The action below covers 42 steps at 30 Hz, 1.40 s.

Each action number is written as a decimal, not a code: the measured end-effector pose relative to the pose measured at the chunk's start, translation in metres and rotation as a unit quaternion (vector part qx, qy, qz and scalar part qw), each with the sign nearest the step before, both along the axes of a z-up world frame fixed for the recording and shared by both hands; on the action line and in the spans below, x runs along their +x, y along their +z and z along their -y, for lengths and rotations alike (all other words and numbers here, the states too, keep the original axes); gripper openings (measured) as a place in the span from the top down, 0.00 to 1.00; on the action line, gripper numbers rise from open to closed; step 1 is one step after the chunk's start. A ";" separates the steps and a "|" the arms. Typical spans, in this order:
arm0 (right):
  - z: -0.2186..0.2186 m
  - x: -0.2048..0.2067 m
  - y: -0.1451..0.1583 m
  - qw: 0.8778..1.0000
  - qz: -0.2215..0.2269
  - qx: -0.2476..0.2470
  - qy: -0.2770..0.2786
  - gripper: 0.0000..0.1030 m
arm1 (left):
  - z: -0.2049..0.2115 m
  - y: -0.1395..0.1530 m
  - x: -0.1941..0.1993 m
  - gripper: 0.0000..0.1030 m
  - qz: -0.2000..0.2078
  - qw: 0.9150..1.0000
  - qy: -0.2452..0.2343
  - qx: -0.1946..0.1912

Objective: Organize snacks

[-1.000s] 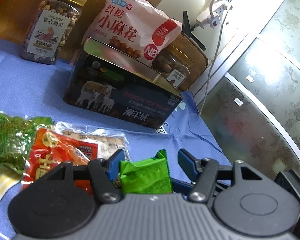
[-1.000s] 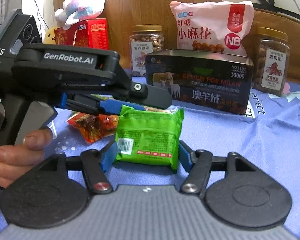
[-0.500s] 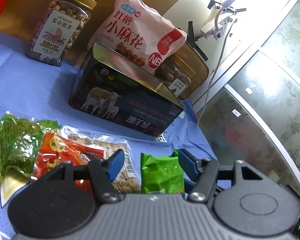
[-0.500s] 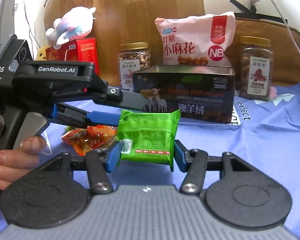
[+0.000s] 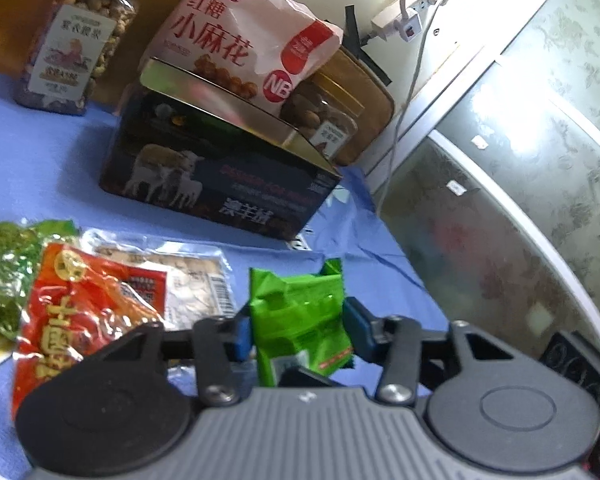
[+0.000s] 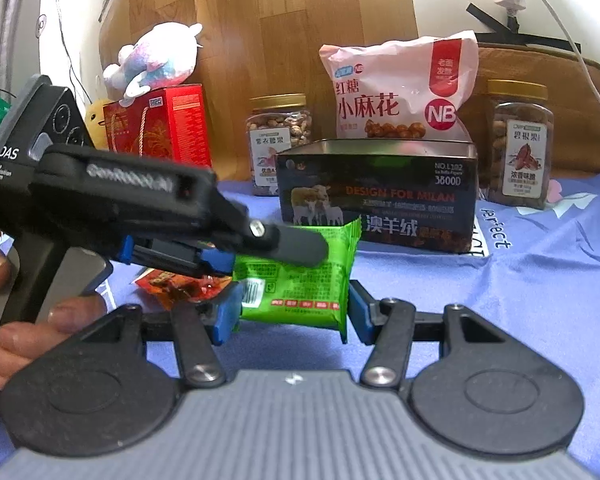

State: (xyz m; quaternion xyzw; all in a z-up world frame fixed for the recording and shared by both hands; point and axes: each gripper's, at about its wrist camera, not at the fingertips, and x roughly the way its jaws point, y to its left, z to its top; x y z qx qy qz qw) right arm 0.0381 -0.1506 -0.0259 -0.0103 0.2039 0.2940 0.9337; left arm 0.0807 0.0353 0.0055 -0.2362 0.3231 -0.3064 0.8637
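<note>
A green snack packet point(image 5: 300, 312) point(image 6: 296, 284) hangs just above the blue cloth point(image 6: 540, 280), caught from two sides. My right gripper point(image 6: 292, 316) is shut on its two short edges. My left gripper point(image 5: 300, 328) comes in from the left in the right wrist view point(image 6: 284, 254), held by a hand point(image 6: 40, 320). Its jaws are closing with the packet between them, and the blue pads point(image 5: 358, 328) press the crumpled wrapper. Behind stands an open dark tin box point(image 5: 220, 184) point(image 6: 380, 200).
A red snack packet point(image 5: 88, 300) point(image 6: 172, 286), a clear pack point(image 5: 196, 276) and a green packet point(image 5: 0, 264) lie on the cloth at left. A pink bag point(image 6: 400, 92), two nut jars point(image 6: 278, 140) point(image 6: 520, 144), a red gift box point(image 6: 160, 128) and a plush toy point(image 6: 156, 56) stand at the back.
My left gripper's jaws have narrowed onto the green packet, which now looks crumpled between the pads. The right gripper keeps its hold and has barely moved.
</note>
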 end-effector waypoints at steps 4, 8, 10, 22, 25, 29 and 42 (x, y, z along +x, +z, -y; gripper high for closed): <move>0.000 0.003 0.000 1.000 -0.009 0.001 0.000 0.42 | -0.001 -0.001 0.001 0.62 -0.003 1.000 0.002 0.000; -0.002 0.004 -0.001 1.000 -0.018 -0.006 0.009 0.34 | -0.001 -0.001 0.001 0.65 -0.005 1.000 0.005 0.005; -0.006 0.005 -0.002 0.999 -0.024 -0.019 0.022 0.27 | -0.001 0.000 0.002 0.66 -0.007 1.000 0.007 0.005; -0.018 0.002 -0.005 0.997 -0.020 -0.070 0.027 0.39 | -0.003 0.000 0.002 0.68 -0.008 1.000 0.013 0.006; -0.017 0.001 -0.004 0.997 -0.017 -0.066 0.024 0.42 | -0.003 0.001 0.000 0.68 -0.003 1.000 0.012 0.005; -0.015 -0.001 -0.003 0.998 -0.009 -0.062 0.023 0.42 | -0.004 0.002 0.000 0.68 0.000 1.000 0.010 -0.001; -0.014 -0.002 -0.003 0.998 -0.008 -0.058 0.023 0.42 | -0.004 0.001 -0.001 0.68 0.001 1.000 0.009 -0.001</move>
